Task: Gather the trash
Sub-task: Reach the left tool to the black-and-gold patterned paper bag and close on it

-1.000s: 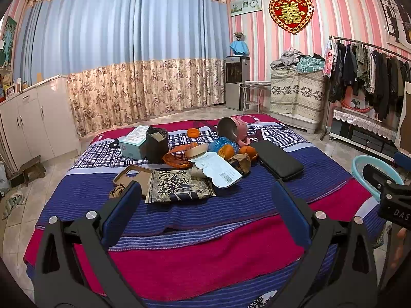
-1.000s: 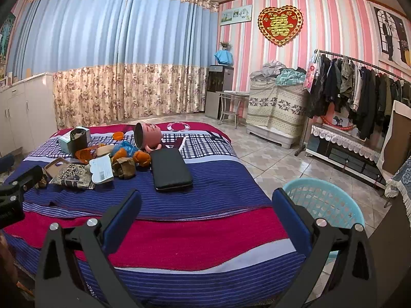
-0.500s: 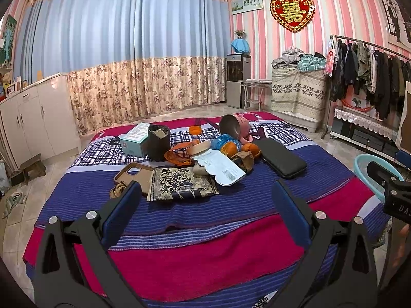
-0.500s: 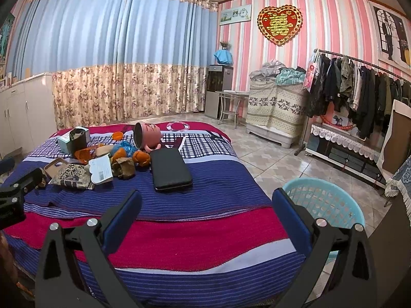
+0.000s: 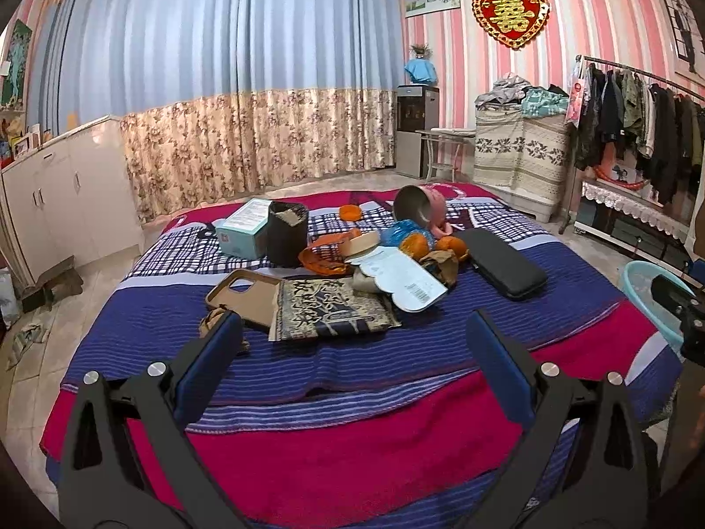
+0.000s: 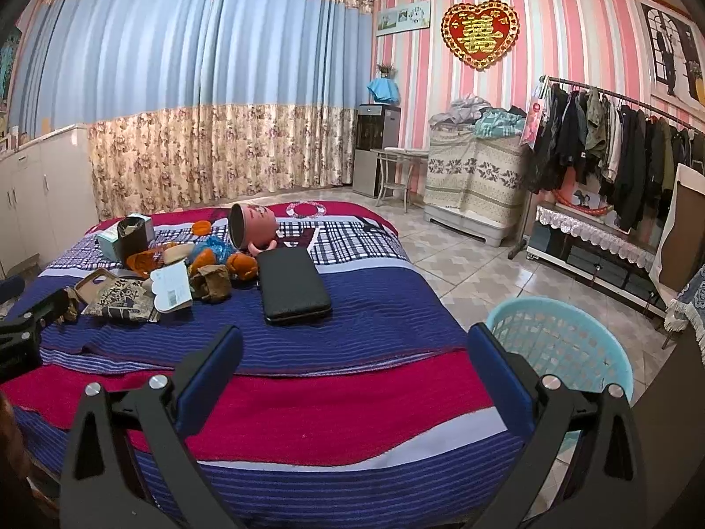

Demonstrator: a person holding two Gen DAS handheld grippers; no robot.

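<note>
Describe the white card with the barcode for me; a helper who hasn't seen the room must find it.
Start at the bed with the striped blue and red blanket and find the clutter pile at its middle. The white scalloped-edge card with a barcode label lies tilted between the dark gold-patterned packet and the long black zip case. It is the pile's only white, barcoded piece.

Box (image 5: 244, 229) partly hidden behind black cup (image 5: 287, 238); basket (image 5: 641, 284) cut off (right edge).

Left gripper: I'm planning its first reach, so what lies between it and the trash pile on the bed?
Only bare striped bedspread lies between the left gripper and the pile's near edge, the patterned packet; the left wrist view shows it.
</note>
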